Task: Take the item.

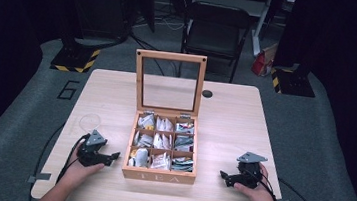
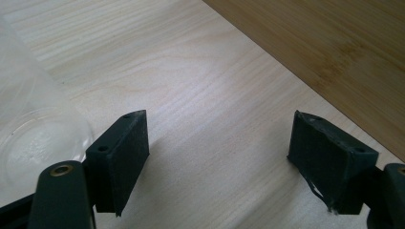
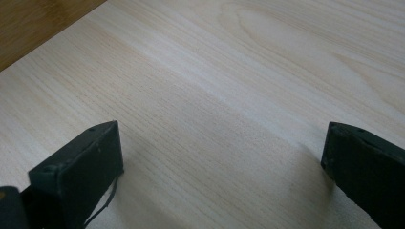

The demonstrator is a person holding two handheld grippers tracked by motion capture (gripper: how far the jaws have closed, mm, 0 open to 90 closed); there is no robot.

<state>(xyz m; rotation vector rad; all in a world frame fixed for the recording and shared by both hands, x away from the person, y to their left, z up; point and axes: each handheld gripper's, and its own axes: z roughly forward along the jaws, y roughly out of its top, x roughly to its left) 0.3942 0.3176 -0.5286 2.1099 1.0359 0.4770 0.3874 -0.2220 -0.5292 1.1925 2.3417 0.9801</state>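
A wooden tea box (image 1: 159, 175) stands at the middle of the table with its glass lid (image 1: 168, 82) raised upright. Its nine compartments hold tea bags (image 1: 163, 141). My left gripper (image 1: 112, 157) rests on the table left of the box, pointing at its side wall (image 2: 329, 52); its jaws stand wide apart with bare tabletop between them (image 2: 217, 152). My right gripper (image 1: 224, 176) rests right of the box, pointing left, and is open over bare wood (image 3: 222, 162). A clear plastic cup (image 2: 33, 133) stands just left of the left gripper's jaw.
The clear cup (image 1: 86, 121) sits on the pale wooden table (image 1: 234, 126) behind the left hand. A small black disc (image 1: 207, 93) lies near the table's far edge. A black chair (image 1: 214, 31) stands beyond the table.
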